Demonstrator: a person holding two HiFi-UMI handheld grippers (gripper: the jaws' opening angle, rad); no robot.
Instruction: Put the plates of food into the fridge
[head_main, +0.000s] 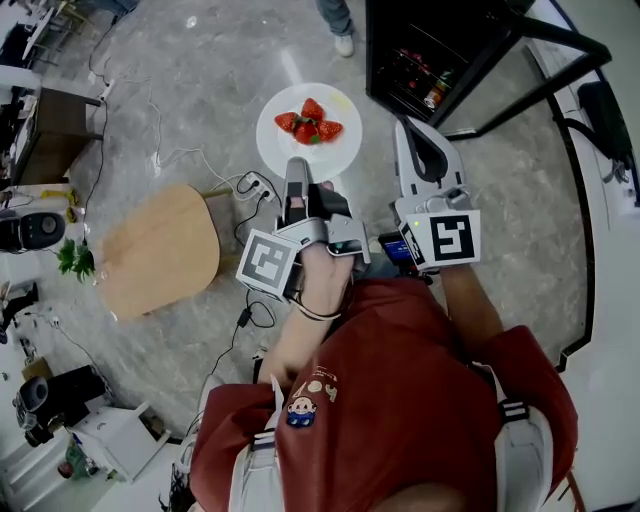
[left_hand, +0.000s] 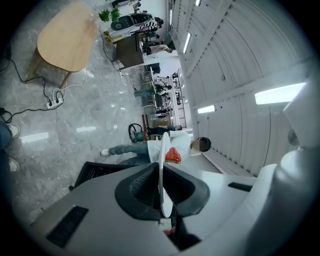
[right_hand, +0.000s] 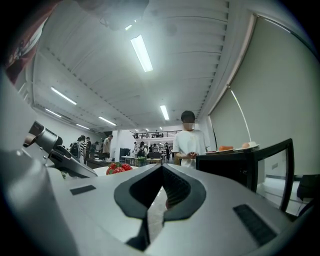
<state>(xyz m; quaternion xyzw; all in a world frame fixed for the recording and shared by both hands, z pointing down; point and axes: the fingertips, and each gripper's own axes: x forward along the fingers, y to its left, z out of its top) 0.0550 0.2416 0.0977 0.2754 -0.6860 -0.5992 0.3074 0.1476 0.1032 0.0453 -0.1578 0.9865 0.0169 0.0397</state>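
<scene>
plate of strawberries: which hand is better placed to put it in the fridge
Left: the left hand-held gripper clamps the plate of strawberries by its rim. The right hand-held gripper holds nothing, though nearer the fridge.

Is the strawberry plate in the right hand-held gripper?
No: the left hand-held gripper clamps the plate by its rim, while the right hand-held gripper holds nothing.

white plate (head_main: 288, 152), red strawberries (head_main: 309, 126), black fridge (head_main: 384, 60), tan table (head_main: 160, 252)

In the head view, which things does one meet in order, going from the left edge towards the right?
small green plant → wooden table → white plate of strawberries → right gripper
</scene>
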